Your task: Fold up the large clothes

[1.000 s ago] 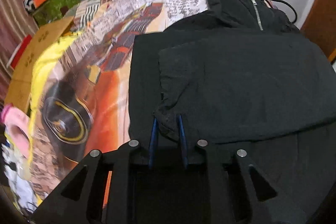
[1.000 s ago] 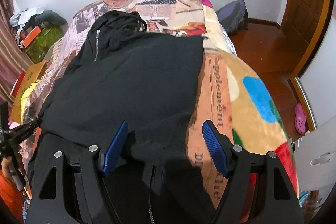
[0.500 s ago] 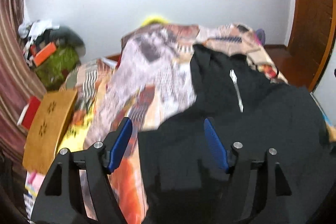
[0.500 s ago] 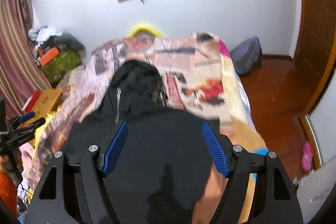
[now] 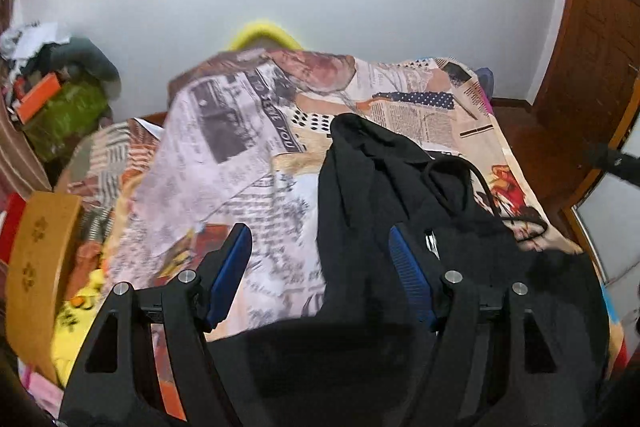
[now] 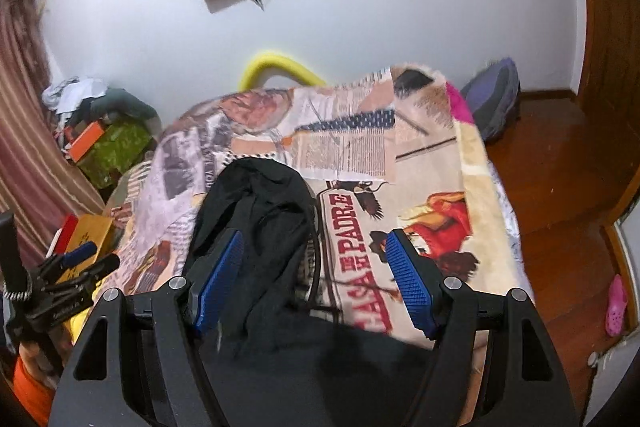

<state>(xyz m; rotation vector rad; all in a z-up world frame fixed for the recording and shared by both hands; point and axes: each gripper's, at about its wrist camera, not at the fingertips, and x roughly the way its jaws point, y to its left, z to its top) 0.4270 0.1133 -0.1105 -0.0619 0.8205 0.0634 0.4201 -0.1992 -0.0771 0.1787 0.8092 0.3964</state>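
Note:
A black zip-up hoodie (image 5: 400,195) lies on the bed, its hood toward the far wall and its drawstring looped beside it. It also shows in the right wrist view (image 6: 264,211). My left gripper (image 5: 320,267) is open and empty above the hoodie's left shoulder area. My right gripper (image 6: 316,275) is open and empty above the hood and the bed cover. The left gripper also appears at the left edge of the right wrist view (image 6: 86,259).
The bed has a newspaper-print cover (image 5: 240,155) (image 6: 420,187). A cardboard box (image 5: 36,259) and a clutter pile (image 5: 60,99) stand left of the bed. A wooden floor (image 6: 568,195), a dark bag (image 6: 496,103) and a pink shoe (image 6: 616,299) lie to the right.
My left gripper let go of the hoodie's folded edge, opened and rose. Both grippers moved up the bed toward the hood; the views now tilt toward the far wall.

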